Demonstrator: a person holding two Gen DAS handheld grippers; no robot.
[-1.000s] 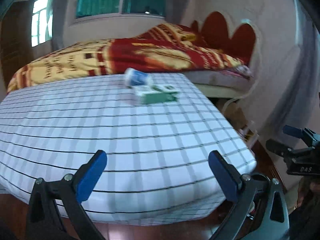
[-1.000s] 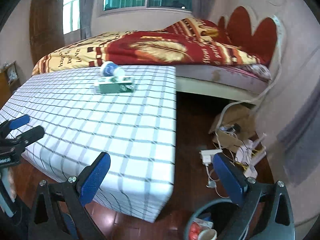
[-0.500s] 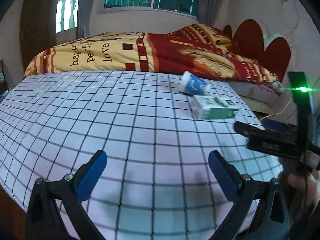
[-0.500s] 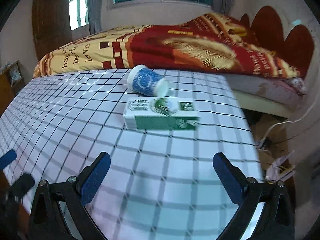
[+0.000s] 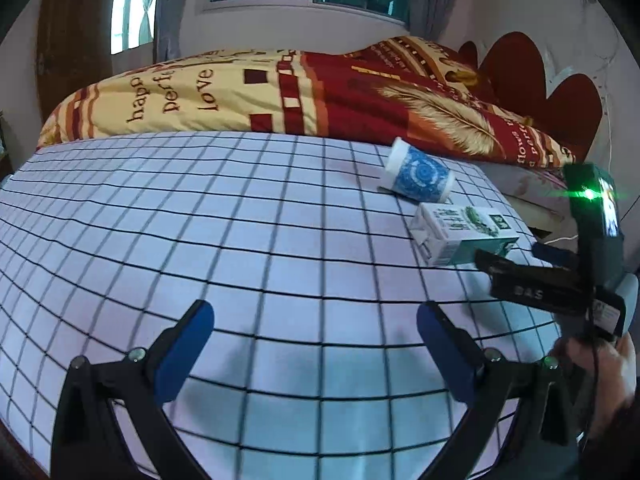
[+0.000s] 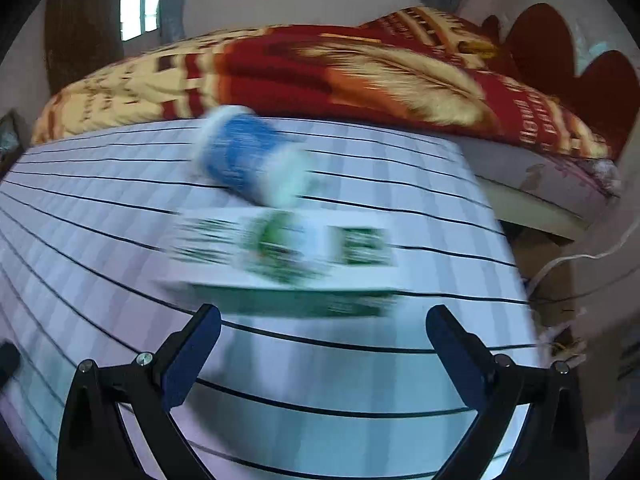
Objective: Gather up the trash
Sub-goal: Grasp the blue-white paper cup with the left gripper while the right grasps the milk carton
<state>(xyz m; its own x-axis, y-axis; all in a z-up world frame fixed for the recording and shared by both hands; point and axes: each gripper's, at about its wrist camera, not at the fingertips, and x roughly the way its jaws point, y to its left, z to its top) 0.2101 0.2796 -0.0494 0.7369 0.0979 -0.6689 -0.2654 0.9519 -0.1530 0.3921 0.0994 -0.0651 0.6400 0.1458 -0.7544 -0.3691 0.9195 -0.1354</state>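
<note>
- L gripper (image 5: pixel 316 334): jaws wide, nothing between, over checked sheet (image 5: pixel 240 240).
- R gripper (image 6: pixel 322 336): jaws wide, empty, just short of carton (image 6: pixel 280 256).
- Carton lies flat on sheet near its R edge; cup (image 6: pixel 248 156) on its side just behind it. R view blurred, print unreadable.
- L view sharp: cup (image 5: pixel 418 172) and carton (image 5: pixel 464 232) far R; shows R gripper's body w/ green light, tip by carton.
- Only R view shows floor and cable (image 6: pixel 580 260) beyond sheet's edge.
- Quilt (image 5: pixel 280 92) behind sheet.

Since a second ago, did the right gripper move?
Yes. The right gripper moved forward, toward the green carton on the checked mattress, jaws open.
</note>
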